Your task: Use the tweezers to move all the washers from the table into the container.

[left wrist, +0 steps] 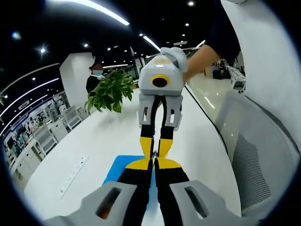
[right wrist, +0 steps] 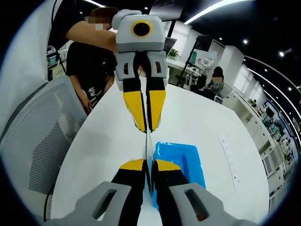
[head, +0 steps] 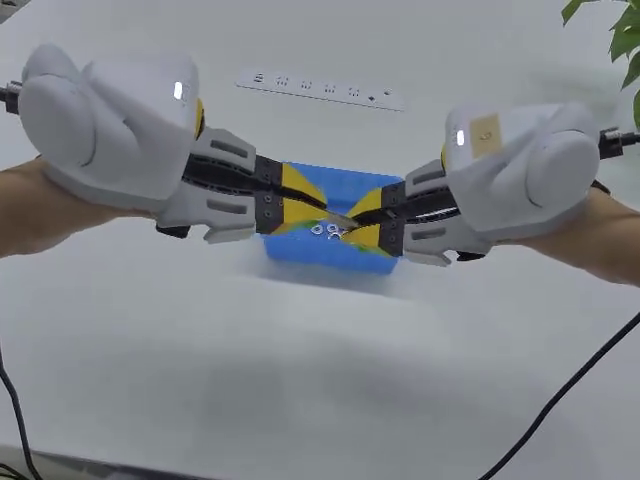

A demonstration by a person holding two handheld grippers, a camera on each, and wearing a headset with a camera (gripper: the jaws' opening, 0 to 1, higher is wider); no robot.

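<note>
A blue container point(head: 300, 250) sits mid-table with several small metal washers point(head: 328, 232) inside it. My left gripper point(head: 318, 208) and right gripper point(head: 365, 222) face each other tip to tip just above it. A thin metal pair of tweezers point(right wrist: 148, 146) runs between them, and both grippers are shut on it. In the right gripper view the tweezers pass from the left gripper's yellow fingertips point(right wrist: 141, 122) into my right gripper point(right wrist: 150, 165), with the container point(right wrist: 181, 157) below. In the left gripper view my left gripper point(left wrist: 154, 162) meets the right gripper's yellow tips above the container point(left wrist: 120, 167).
A white power strip point(head: 320, 90) lies at the back of the white table. A green plant point(head: 610, 30) stands at the far right corner. A black cable point(head: 560, 400) crosses the near right. A mesh chair point(right wrist: 42, 136) stands beside the table.
</note>
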